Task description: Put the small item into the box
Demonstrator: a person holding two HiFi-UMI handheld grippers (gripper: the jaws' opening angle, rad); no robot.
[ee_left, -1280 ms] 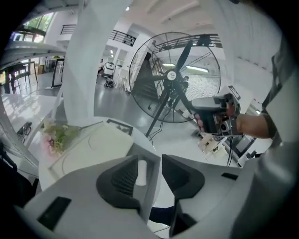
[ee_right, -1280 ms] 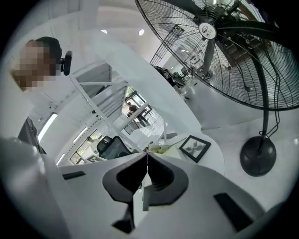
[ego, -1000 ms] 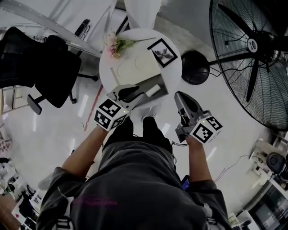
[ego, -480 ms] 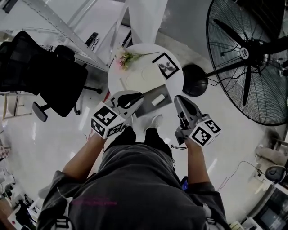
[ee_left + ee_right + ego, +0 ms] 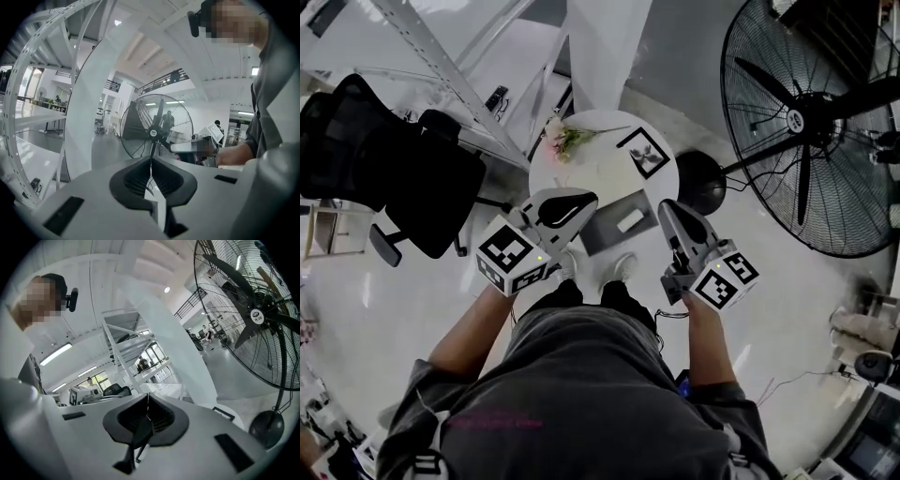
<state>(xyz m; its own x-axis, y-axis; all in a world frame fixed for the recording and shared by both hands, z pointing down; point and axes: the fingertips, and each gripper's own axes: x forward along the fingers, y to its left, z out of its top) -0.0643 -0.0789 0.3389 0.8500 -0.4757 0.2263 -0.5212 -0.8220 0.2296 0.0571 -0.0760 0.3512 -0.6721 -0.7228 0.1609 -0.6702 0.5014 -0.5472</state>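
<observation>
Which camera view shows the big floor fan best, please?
The left gripper view: the fan shows its whole cage front-on, though small. The head view sees it obliquely from above; the right gripper view shows it close but cropped.

No words or numbers are showing clearly anywhere. The fan (image 5: 794, 119) is carrying a round badge on its hub, possibly a brand mark, too small to read. The cube on the left gripper (image 5: 586, 198) and the one on the right gripper (image 5: 665, 205) are displaying only black-and-white square patterns.
</observation>
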